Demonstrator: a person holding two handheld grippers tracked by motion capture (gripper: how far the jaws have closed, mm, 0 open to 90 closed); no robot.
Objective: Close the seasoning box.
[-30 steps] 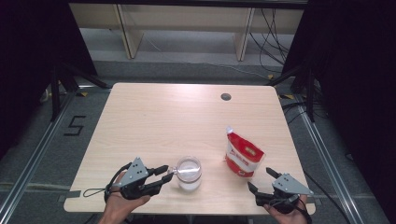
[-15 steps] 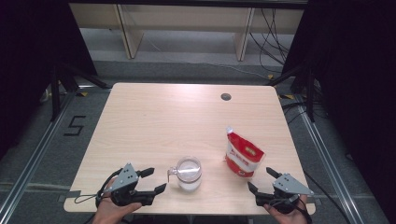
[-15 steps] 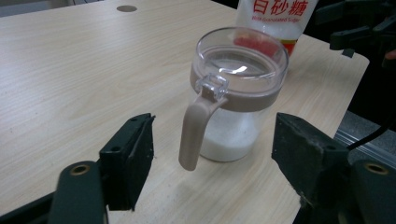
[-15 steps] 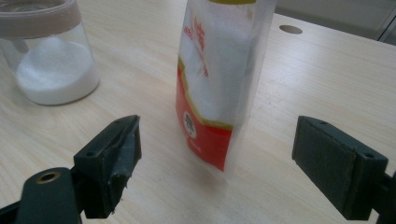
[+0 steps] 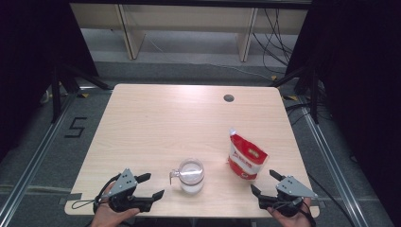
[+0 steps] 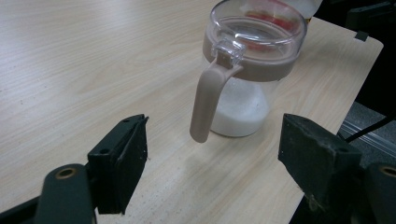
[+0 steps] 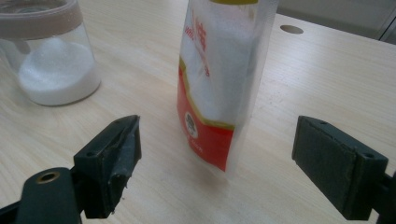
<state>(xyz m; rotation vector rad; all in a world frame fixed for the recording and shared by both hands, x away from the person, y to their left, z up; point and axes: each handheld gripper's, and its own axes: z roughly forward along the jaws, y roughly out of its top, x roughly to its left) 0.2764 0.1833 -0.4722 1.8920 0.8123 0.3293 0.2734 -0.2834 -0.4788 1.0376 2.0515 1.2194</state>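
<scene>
Having retreated from the jar [image 5: 190, 176], left gripper [image 5: 151, 185] (jaws apart); right gripper [image 5: 265, 182] likewise agape.

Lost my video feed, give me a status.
Left gripper open, short of the jar. Right gripper open, facing the pouch. Both upright, untouched. Nothing between.

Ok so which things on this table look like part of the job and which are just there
Likely part of the job:
- lidded jar, partly filled with white granules, handle toward the open left gripper
- red and white pouch, standing upright ahead of the open right gripper

Just there:
- round hole in the table
- floor marking "5"
</scene>
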